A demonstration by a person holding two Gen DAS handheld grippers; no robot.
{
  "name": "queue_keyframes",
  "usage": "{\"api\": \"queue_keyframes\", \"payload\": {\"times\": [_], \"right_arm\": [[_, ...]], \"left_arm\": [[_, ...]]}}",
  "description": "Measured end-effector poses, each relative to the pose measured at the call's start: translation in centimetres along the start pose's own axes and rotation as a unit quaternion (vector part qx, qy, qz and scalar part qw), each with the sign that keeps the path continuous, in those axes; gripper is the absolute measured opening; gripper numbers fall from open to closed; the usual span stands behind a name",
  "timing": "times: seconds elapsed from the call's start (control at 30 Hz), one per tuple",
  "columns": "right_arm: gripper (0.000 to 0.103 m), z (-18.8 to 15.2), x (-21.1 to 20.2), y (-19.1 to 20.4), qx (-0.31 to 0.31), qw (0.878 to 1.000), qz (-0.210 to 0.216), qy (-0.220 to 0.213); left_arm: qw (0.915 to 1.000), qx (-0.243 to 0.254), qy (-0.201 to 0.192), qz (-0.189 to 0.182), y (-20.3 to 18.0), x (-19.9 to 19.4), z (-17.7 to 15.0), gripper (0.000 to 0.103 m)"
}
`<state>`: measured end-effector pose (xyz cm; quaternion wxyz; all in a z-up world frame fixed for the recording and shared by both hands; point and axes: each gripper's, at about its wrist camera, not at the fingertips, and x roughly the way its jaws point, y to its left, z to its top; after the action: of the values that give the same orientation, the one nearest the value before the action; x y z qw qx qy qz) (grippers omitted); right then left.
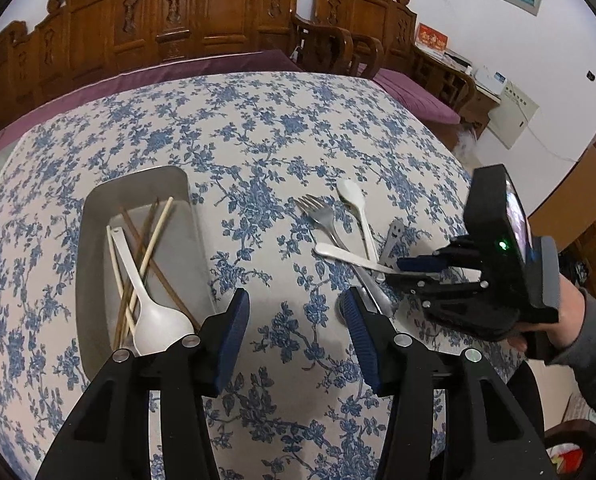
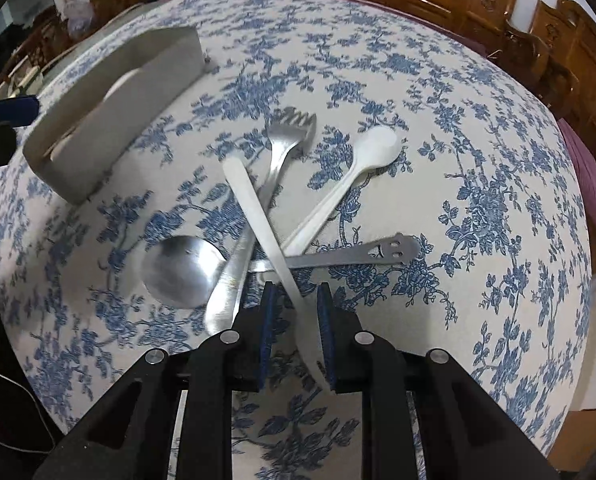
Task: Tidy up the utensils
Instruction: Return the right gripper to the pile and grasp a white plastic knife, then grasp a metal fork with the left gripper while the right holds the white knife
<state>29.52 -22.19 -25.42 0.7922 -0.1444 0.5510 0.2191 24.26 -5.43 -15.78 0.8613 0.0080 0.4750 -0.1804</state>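
my left gripper hangs above the flowered tablecloth with its tongs apart and nothing between them, just beside the long side of the grey tray. the tray sits toward the left edge of the tabletop and holds a white spoon lying across several chopsticks, some pale, some dark. my right gripper points steeply down over a loose pile of cutlery near the middle of the tabletop. its tongs stand a little apart with a white handle running between them; one pad looks close against it, but i cannot tell if it is pinched. the handle crosses over a metal fork, a metal spoon with a smiley cut into its handle end, and another white spoon lies touching them. a hand in a grey sleeve holds the right gripper near the right edge.
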Motion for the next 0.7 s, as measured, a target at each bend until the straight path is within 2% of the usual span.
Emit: {"api": "queue_keyframes", "payload": {"times": [0.23, 0.3, 0.43, 0.7], "right_arm": [[0.023, 0.1, 0.3, -0.3, -0.01, 1.0, 0.003, 0.008], [0.011, 0.4, 0.5, -0.3, -0.012, 1.0, 0.012, 0.009], [0.007, 0.5, 0.4, 0.2, -0.015, 1.0, 0.021, 0.01], [0.007, -1.1, -3.1, -0.1, 0.038, 0.998, 0.034, -0.039]], "left_arm": [[1.0, 0.002, 0.004, 0.002, -0.3, 0.0, -0.3, 0.047], [1.0, 0.002, 0.005, 0.004, -0.4, 0.1, -0.4, 0.047], [1.0, 0.001, 0.006, 0.005, -0.5, 0.1, -0.4, 0.047], [0.9999, -0.003, 0.012, 0.006, -1.0, 1.0, -0.3, 0.047]]}}
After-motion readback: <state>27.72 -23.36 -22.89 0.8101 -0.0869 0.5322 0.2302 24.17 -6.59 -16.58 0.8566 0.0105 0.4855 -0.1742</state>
